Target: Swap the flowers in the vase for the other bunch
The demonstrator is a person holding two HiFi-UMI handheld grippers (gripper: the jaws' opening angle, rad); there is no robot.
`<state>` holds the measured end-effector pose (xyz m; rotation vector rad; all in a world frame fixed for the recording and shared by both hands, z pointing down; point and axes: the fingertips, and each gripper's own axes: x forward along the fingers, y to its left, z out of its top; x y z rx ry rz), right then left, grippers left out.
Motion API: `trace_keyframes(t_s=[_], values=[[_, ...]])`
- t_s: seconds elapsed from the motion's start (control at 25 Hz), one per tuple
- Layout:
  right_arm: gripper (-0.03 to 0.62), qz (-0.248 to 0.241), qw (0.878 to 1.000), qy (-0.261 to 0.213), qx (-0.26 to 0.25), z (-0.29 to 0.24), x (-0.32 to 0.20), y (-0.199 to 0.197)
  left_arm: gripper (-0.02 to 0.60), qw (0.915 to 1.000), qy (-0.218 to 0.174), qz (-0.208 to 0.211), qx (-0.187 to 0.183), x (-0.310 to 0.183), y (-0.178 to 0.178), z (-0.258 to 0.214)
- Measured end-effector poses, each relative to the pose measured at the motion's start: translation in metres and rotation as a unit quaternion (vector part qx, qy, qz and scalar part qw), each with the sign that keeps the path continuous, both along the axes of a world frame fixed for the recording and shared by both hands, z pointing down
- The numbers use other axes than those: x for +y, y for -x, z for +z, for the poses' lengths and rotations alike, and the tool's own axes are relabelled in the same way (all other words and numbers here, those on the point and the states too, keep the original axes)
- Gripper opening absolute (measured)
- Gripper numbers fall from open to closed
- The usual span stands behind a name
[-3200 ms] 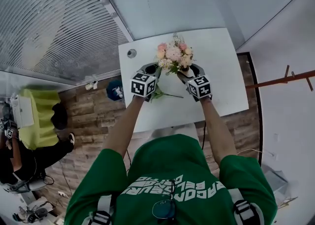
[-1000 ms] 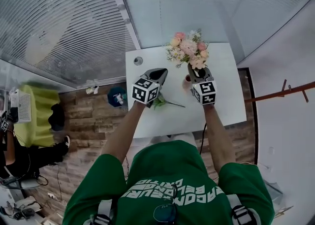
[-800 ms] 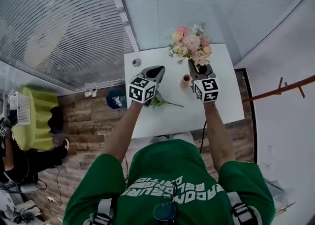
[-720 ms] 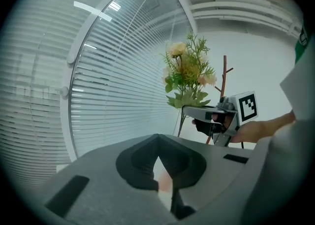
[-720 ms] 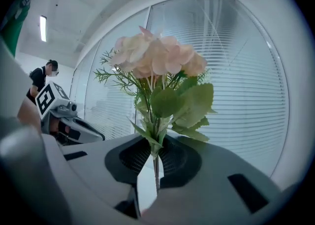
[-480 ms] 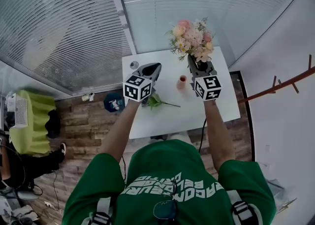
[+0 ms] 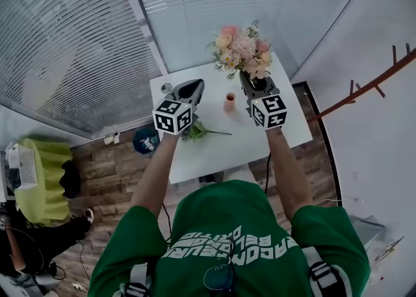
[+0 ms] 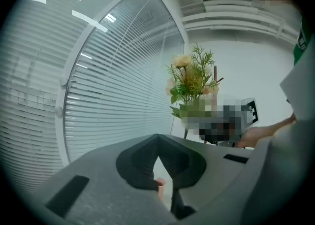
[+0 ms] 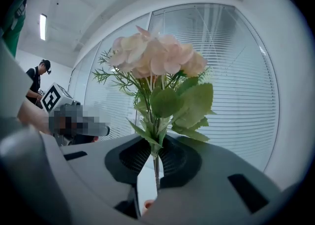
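My right gripper (image 7: 249,80) is shut on the stems of the pink and cream bouquet (image 7: 239,47), which it holds upright in the air, clear of the vase. In the right gripper view the stems (image 9: 155,162) run down between the closed jaws and the blooms (image 9: 152,61) fill the view above. The small orange vase (image 7: 229,102) stands with nothing in it on the white table (image 7: 279,127), between the two grippers. The other bunch (image 7: 201,132) lies flat on the table by my left gripper (image 7: 194,85). That gripper is raised and shut on nothing, and the vase (image 8: 161,188) shows below its jaws.
A small round metal object (image 7: 166,88) sits at the table's far left corner. Glass walls with blinds (image 7: 214,3) stand close behind the table. A blue object (image 7: 145,140) lies on the wooden floor to the left, and a wooden coat rack (image 7: 370,84) stands at the right.
Both grippers have risen. The right one has lifted the bouquet up out of the vase, which stays standing on the table. The left gripper has let go and moved away.
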<state>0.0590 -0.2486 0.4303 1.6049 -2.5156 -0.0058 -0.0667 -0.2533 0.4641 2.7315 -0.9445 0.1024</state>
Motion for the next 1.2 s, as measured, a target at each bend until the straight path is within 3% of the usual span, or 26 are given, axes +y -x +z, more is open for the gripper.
trace_keyframes(t_s=[0.24,0.8,1.2], values=[[0.044,0.030,1.000,0.010,0.000,0.008,0.011,-0.045,0.005,0.9997,-0.002,0.024,0.003,-0.001,-0.039,0.000],[0.044,0.138,0.988,0.066,0.005,0.042,0.047,-0.231,0.005,0.9933,0.018,0.114,-0.008,-0.002,-0.204,0.005],[0.044,0.147,0.977,0.151,0.016,0.111,0.040,-0.279,0.005,0.9914,0.039,0.123,-0.021,-0.006,-0.252,0.028]])
